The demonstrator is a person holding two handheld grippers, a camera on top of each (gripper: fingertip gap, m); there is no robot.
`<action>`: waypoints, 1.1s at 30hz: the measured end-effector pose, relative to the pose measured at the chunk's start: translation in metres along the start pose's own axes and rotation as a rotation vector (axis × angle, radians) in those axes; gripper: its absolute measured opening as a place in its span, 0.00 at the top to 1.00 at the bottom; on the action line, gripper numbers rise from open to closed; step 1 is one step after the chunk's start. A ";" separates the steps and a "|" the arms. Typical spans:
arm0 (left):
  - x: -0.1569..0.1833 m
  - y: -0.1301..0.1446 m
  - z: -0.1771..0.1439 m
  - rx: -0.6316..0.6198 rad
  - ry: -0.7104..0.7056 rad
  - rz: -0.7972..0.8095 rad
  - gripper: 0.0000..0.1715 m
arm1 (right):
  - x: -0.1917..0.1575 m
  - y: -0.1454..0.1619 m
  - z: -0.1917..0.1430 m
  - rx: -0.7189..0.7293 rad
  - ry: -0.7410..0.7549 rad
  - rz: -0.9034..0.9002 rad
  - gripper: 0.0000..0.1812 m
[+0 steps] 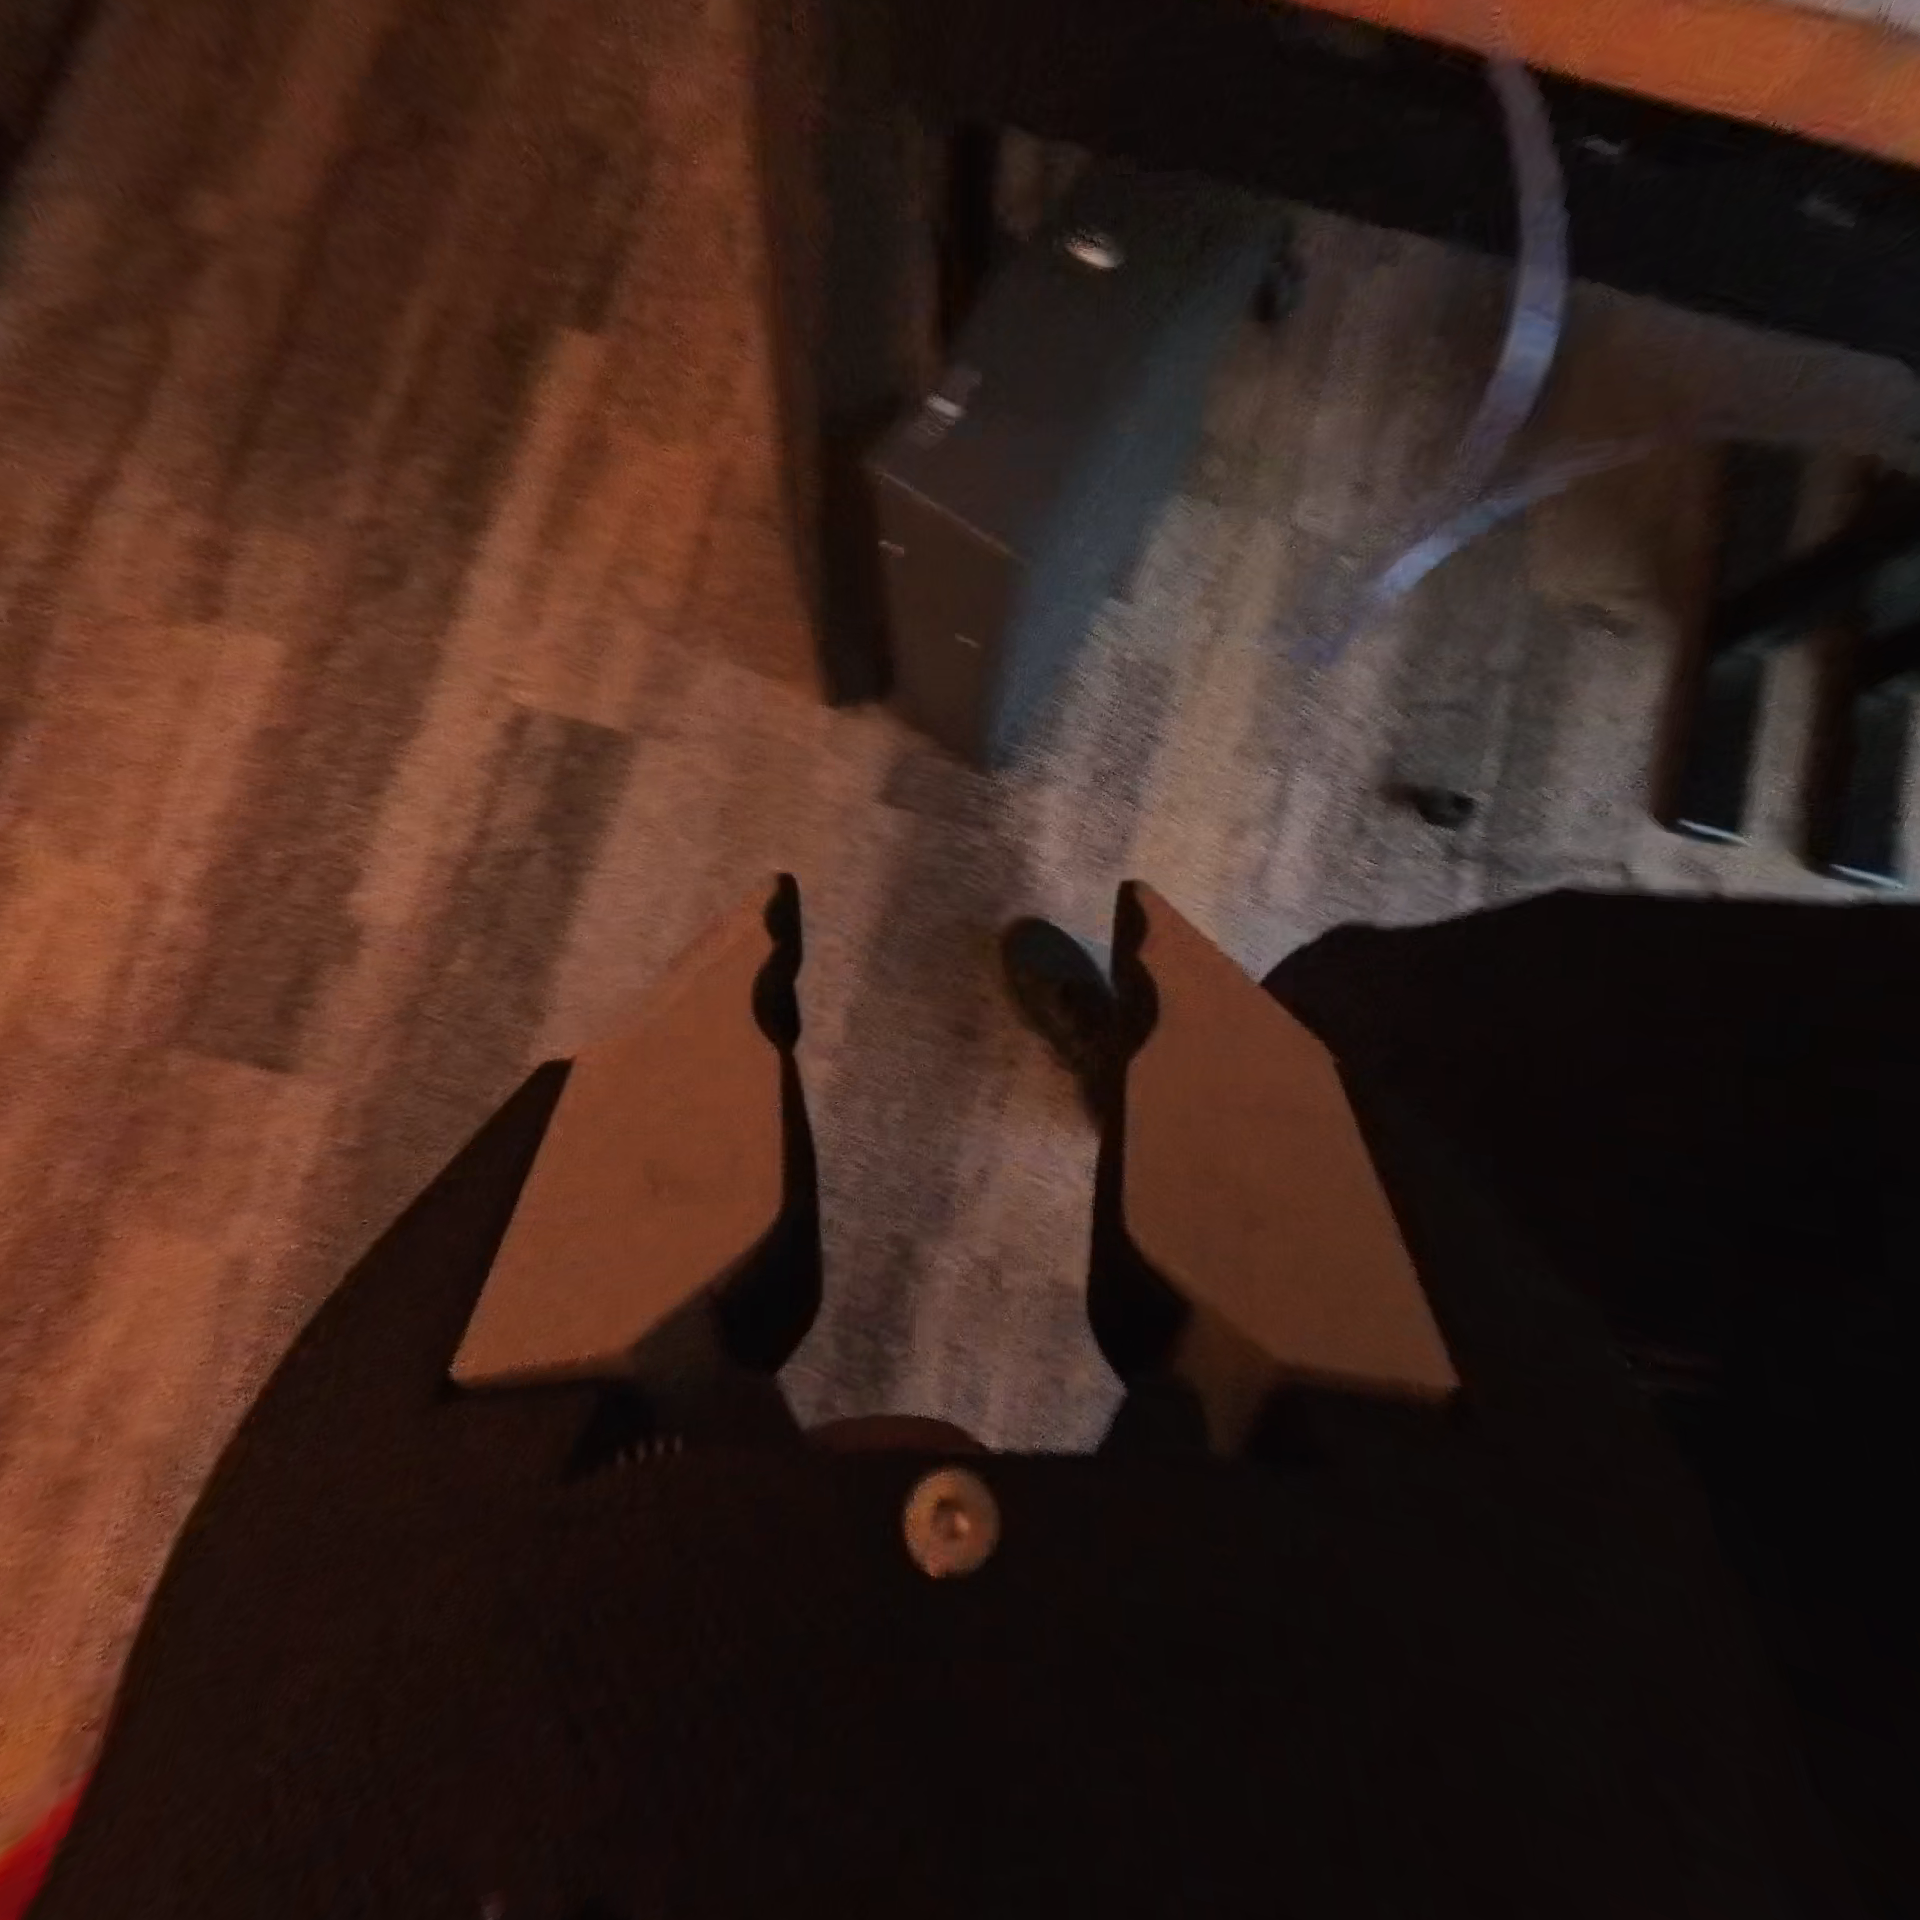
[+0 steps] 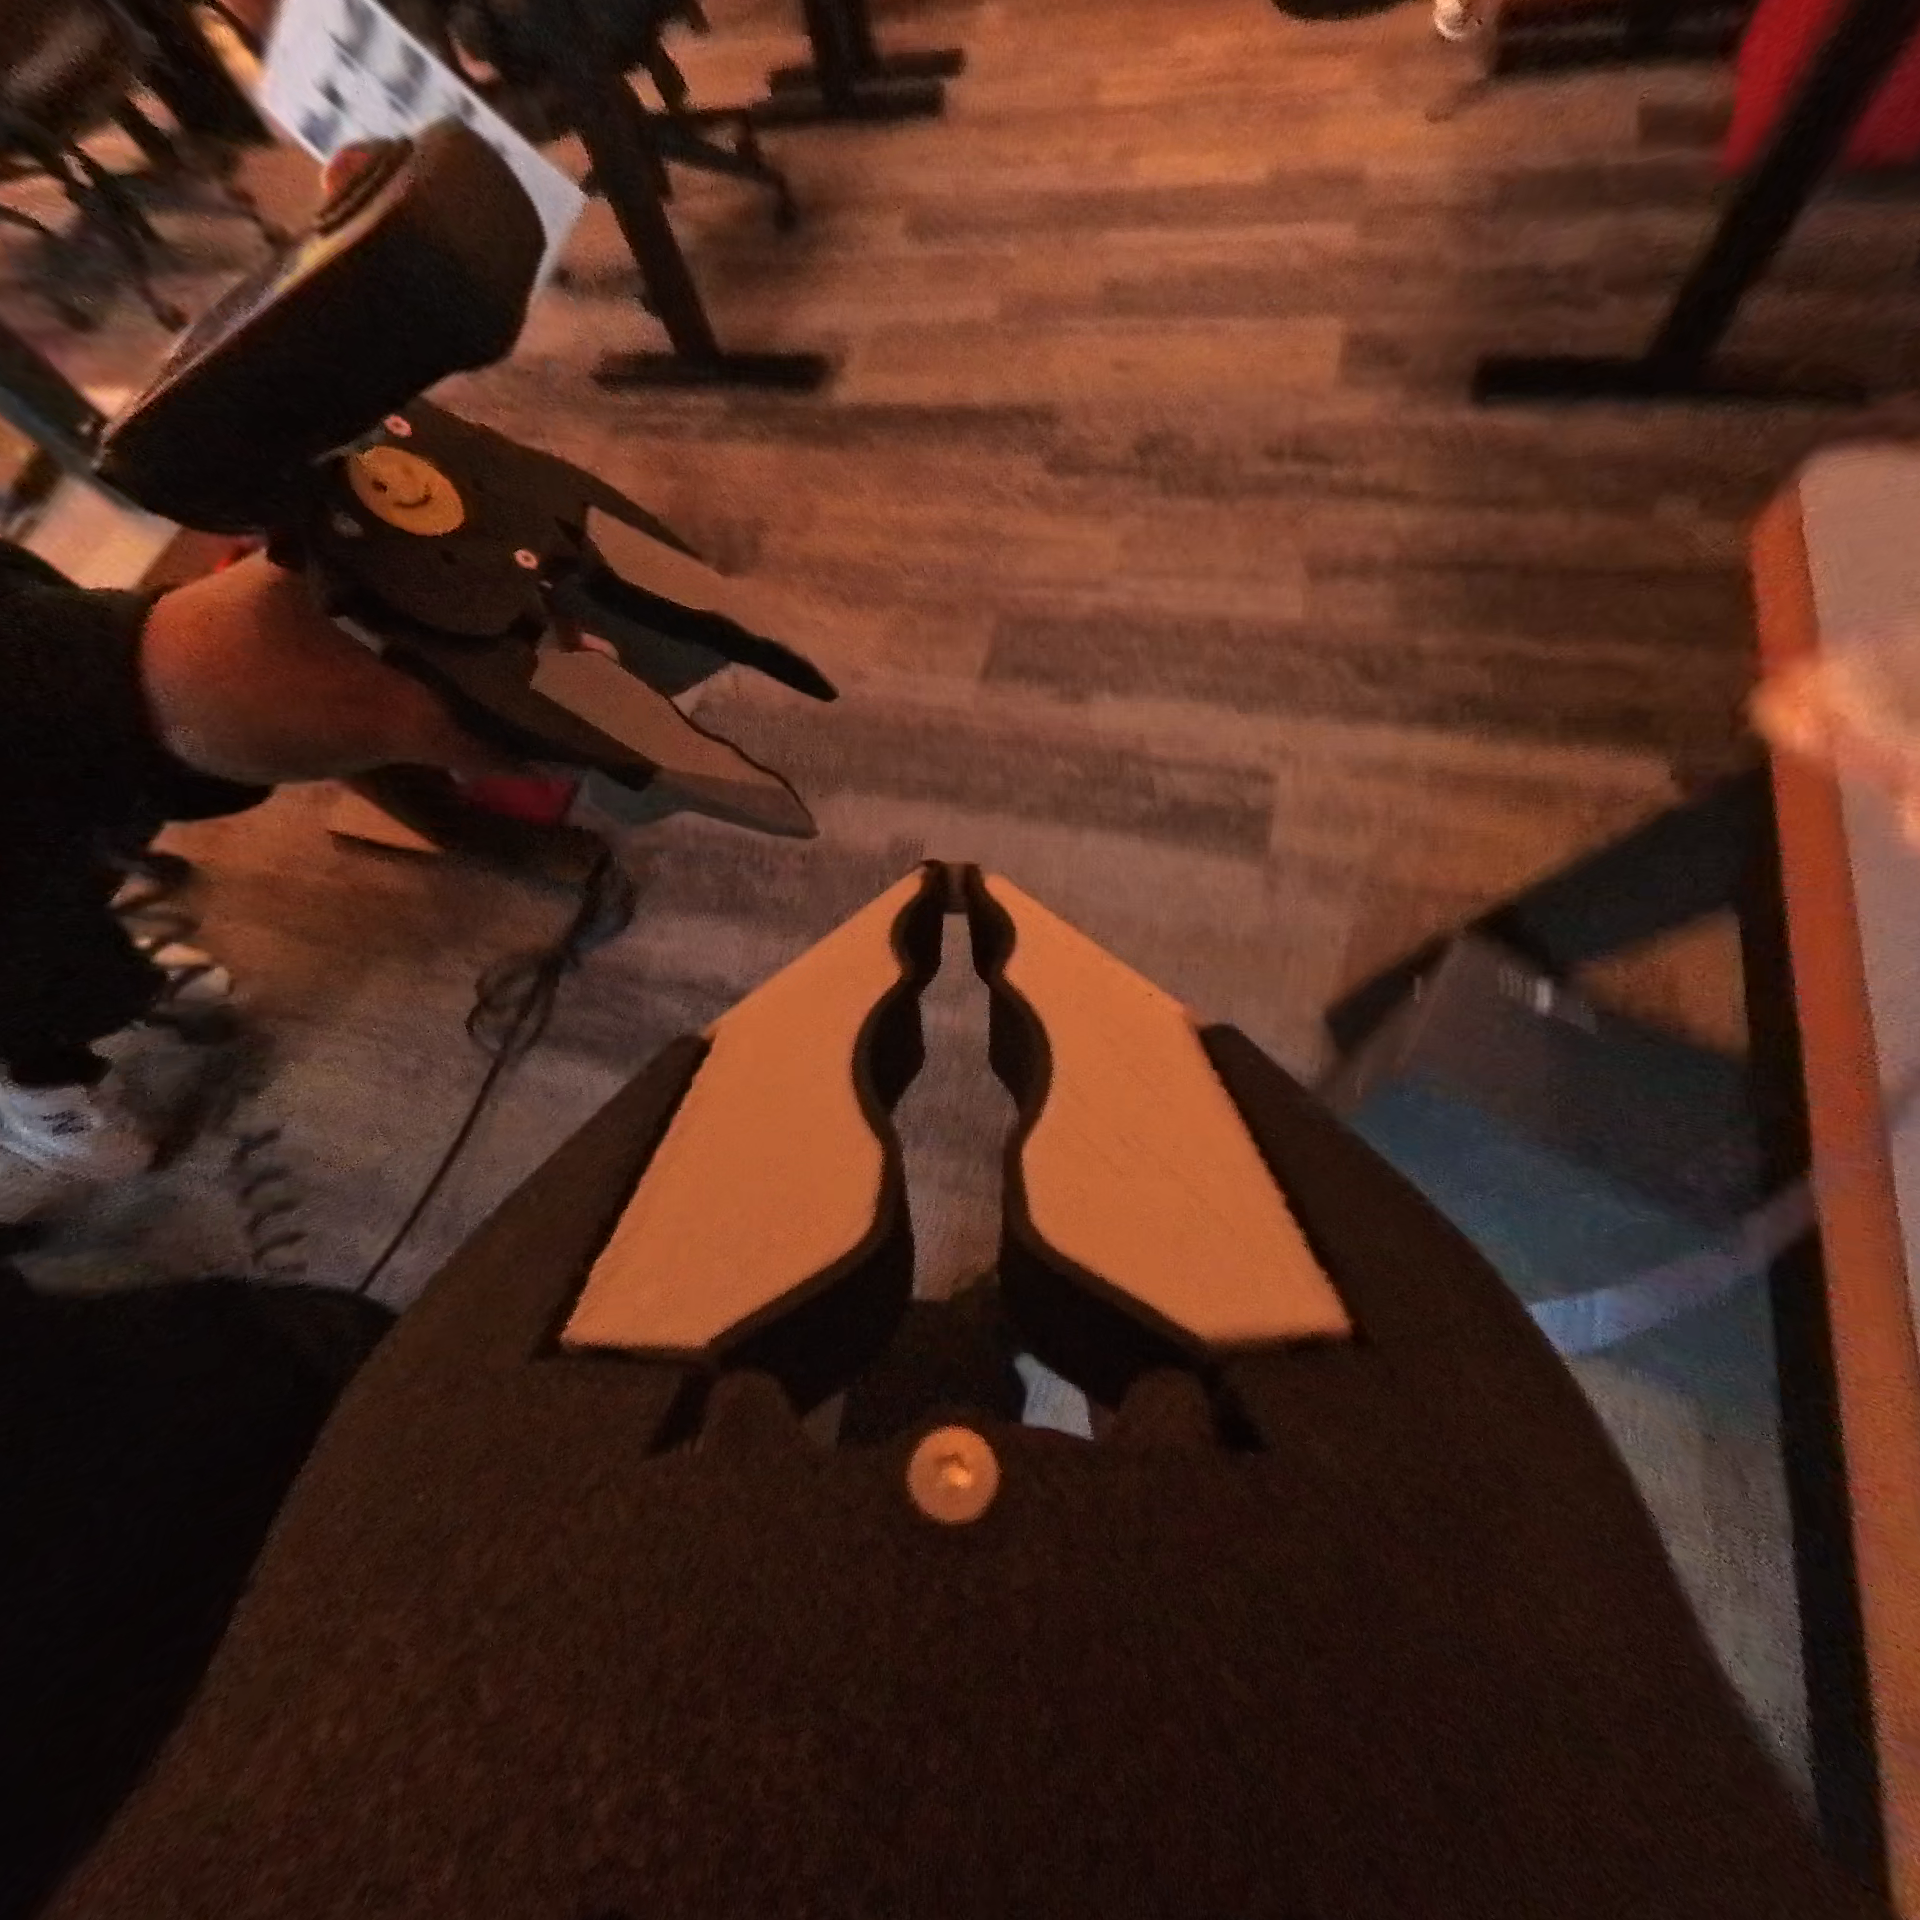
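Note:
My left gripper (image 1: 956, 904) is open and empty. It hangs over the grey-brown plank floor (image 1: 364, 520) and points down at it. A dark shoe tip (image 1: 1055, 982) shows just inside its right finger, on the floor below. My right gripper (image 2: 956, 878) is shut with its tips together and nothing between them, also held above the floor (image 2: 1195, 520). In the right wrist view the left gripper (image 2: 800, 748) shows at the left, held in a person's hand (image 2: 270, 686), jaws apart and empty.
A dark box-shaped case (image 1: 1049, 499) stands under a wooden table edge (image 1: 1662, 73), with a pale cable (image 1: 1527, 312) hanging beside it. In the right wrist view a table edge (image 2: 1818, 935) is at the right, black stand legs (image 2: 686, 312) stand farther off, and a dark cord (image 2: 488, 1039) lies on the floor. The tips of one gripper are about 20 centimetres away from the tips of the other.

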State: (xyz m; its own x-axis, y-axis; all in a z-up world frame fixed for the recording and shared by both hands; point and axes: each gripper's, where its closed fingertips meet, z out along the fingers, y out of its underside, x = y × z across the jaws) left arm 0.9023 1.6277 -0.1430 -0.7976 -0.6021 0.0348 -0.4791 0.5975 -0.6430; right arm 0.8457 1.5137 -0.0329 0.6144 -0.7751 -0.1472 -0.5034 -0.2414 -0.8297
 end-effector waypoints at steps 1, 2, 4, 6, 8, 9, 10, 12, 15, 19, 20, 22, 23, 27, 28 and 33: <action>-0.047 -0.014 0.008 0.009 -0.022 -0.013 0.66 | 0.018 -0.025 0.038 0.021 -0.018 -0.027 1.00; -0.090 -0.028 0.016 0.011 -0.025 -0.046 0.65 | 0.037 -0.050 0.077 0.045 -0.039 -0.050 1.00; -0.173 -0.051 0.025 -0.016 -0.070 -0.087 0.65 | 0.076 -0.097 0.156 0.091 -0.096 -0.060 1.00; -0.254 -0.073 0.025 -0.037 -0.162 -0.095 0.66 | 0.119 -0.151 0.234 0.126 -0.148 -0.040 1.00; -0.316 -0.098 0.030 -0.046 -0.170 -0.130 0.66 | 0.171 -0.212 0.300 0.143 -0.145 -0.036 1.00; -0.347 -0.108 0.035 -0.077 -0.181 -0.153 0.65 | 0.199 -0.243 0.325 0.143 -0.131 -0.021 1.00; -0.374 -0.120 0.041 -0.108 -0.179 -0.182 0.65 | 0.226 -0.272 0.345 0.138 -0.125 0.004 1.00; -0.418 -0.167 0.058 -0.094 -0.131 -0.221 0.65 | 0.286 -0.322 0.380 0.110 -0.090 0.017 1.00; -0.492 -0.252 0.115 -0.038 -0.083 -0.119 0.66 | 0.389 -0.391 0.425 0.134 0.004 -0.031 1.00; -0.572 -0.386 0.245 0.067 0.088 0.110 0.66 | 0.537 -0.438 0.467 0.184 0.184 -0.011 1.00; -0.584 -0.425 0.276 0.096 0.140 0.187 0.69 | 0.571 -0.443 0.470 0.188 0.237 0.000 1.00; -0.593 -0.499 0.331 0.083 0.253 0.341 0.68 | 0.632 -0.446 0.473 0.163 0.304 0.071 1.00; -0.593 -0.536 0.353 0.053 0.298 0.412 0.66 | 0.662 -0.445 0.474 0.133 0.327 0.122 1.00; -0.581 -0.689 0.432 0.040 0.460 0.627 0.67 | 0.792 -0.452 0.457 0.112 0.430 0.238 1.00; -0.581 -0.725 0.458 0.055 0.478 0.672 0.67 | 0.831 -0.455 0.453 0.136 0.460 0.244 1.00; -0.567 -0.888 0.607 0.092 0.502 0.737 0.67 | 1.044 -0.478 0.428 0.297 0.569 0.273 1.00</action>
State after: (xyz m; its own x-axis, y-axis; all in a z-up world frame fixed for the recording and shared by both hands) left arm 2.0022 1.1175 -0.0560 -0.9678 0.2330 -0.0950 0.2323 0.6828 -0.6927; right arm 1.9880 1.0693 -0.0205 0.0344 -0.9905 -0.1335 -0.3569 0.1126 -0.9273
